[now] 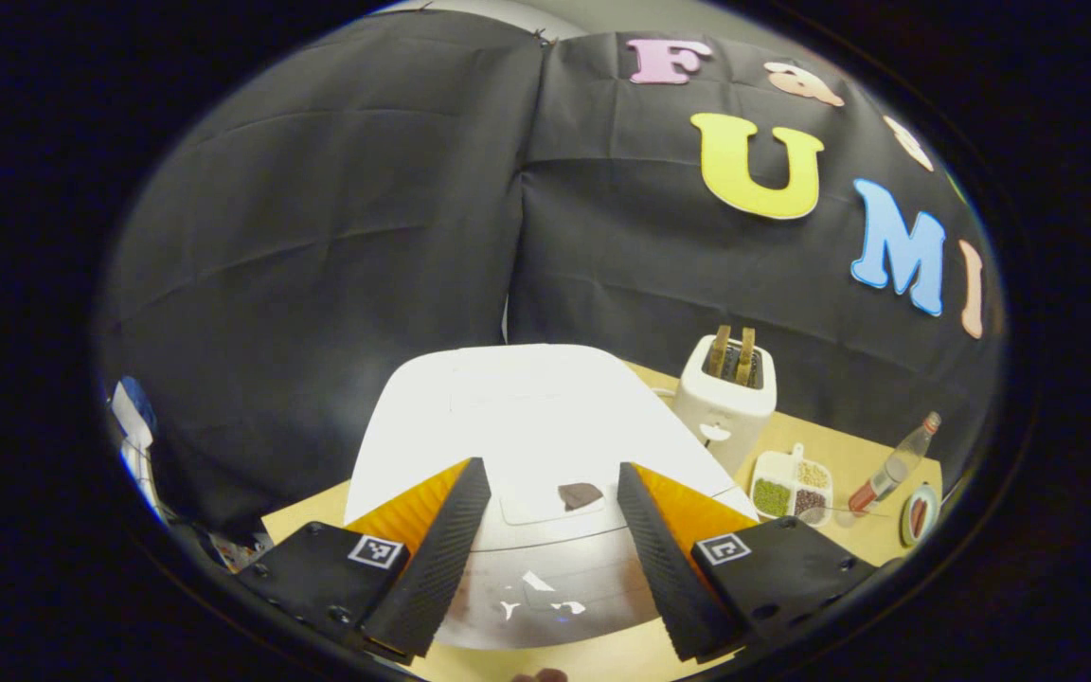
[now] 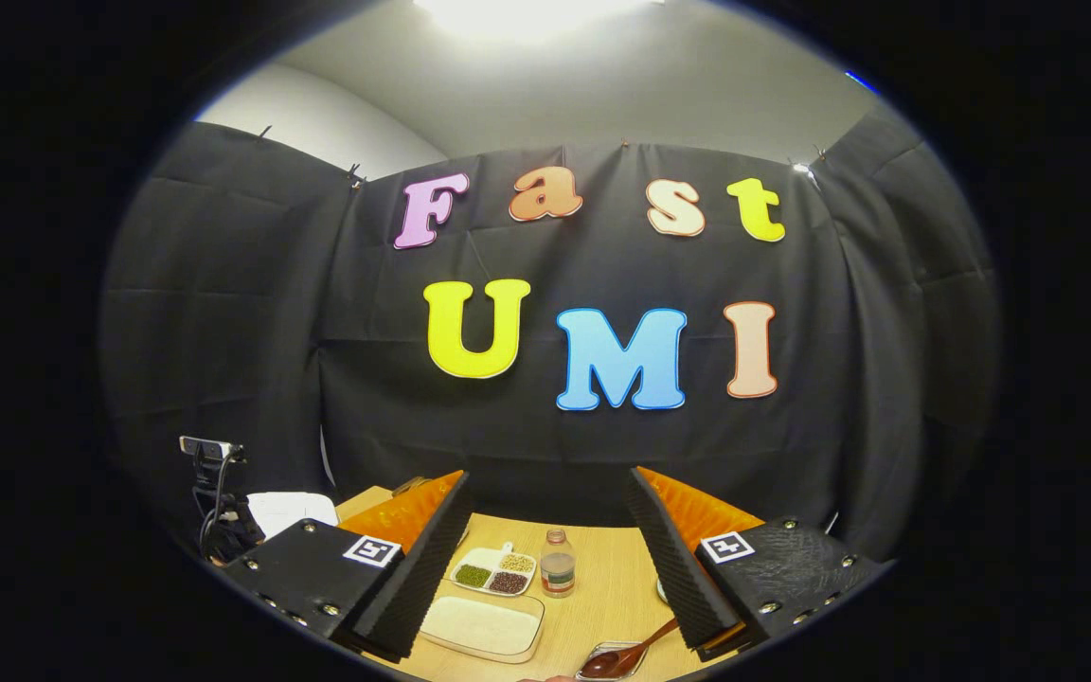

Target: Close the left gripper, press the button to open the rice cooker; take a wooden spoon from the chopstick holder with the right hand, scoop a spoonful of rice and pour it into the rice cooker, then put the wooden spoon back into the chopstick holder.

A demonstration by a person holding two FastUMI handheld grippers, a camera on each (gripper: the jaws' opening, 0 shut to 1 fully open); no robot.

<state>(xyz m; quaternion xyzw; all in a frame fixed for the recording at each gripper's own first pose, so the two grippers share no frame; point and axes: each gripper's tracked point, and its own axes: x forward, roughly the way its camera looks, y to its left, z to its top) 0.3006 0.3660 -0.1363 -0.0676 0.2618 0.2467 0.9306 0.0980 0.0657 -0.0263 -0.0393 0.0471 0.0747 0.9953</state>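
in the left gripper view our left claw (image 1: 553, 559) hangs with fingers wide apart over the white rice cooker (image 1: 527, 436), whose lid is down, at the near edge of the worktop (image 1: 849, 459). behind it stands a white toaster (image 1: 727, 398), then a divided dish of beans (image 1: 790, 488) and a bottle (image 1: 896, 464). in the right gripper view our right claw (image 2: 553, 559) is wide too, holding nothing; below it lie a tray of rice (image 2: 484, 627) and the wooden spoon (image 2: 629, 655) near the worktop's near edge.
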